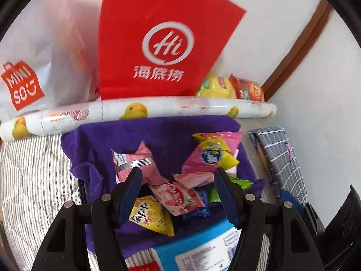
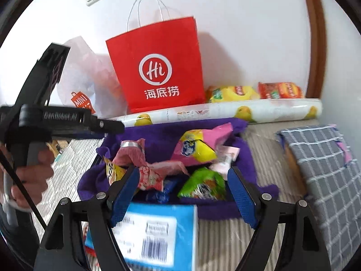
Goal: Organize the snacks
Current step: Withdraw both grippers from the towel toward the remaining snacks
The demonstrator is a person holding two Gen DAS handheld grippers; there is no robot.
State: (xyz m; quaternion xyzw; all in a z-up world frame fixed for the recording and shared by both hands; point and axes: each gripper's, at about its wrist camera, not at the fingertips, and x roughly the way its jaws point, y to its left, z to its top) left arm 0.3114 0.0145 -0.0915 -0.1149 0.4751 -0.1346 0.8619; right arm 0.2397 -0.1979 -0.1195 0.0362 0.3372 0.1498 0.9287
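Observation:
A container lined with purple cloth (image 1: 158, 133) (image 2: 158, 131) holds several loose snack packets. Among them are a pink-and-yellow packet (image 1: 212, 155) (image 2: 196, 146), a pink one (image 1: 135, 162), a strawberry one (image 1: 178, 198), a yellow one (image 1: 151, 219) and a green one (image 2: 203, 185). My left gripper (image 1: 178, 174) hovers above the pile, open, with nothing between its blue pads. It also shows from the side at the left of the right wrist view (image 2: 117, 126), held by a hand (image 2: 29, 164). My right gripper (image 2: 183, 170) stands open over the container's near edge, empty. A blue box (image 2: 158, 232) (image 1: 196, 246) lies on the bedding under it.
Behind the container lies a duck-print roll (image 1: 158, 108) (image 2: 225, 113). Past it stand a red paper bag (image 1: 162, 45) (image 2: 155, 67) and a white Miniso bag (image 1: 22, 85), with yellow (image 2: 230, 92) and orange (image 2: 279, 90) packs by the wall. A grey checked bundle (image 2: 320, 169) sits right, on striped bedding (image 1: 29, 169).

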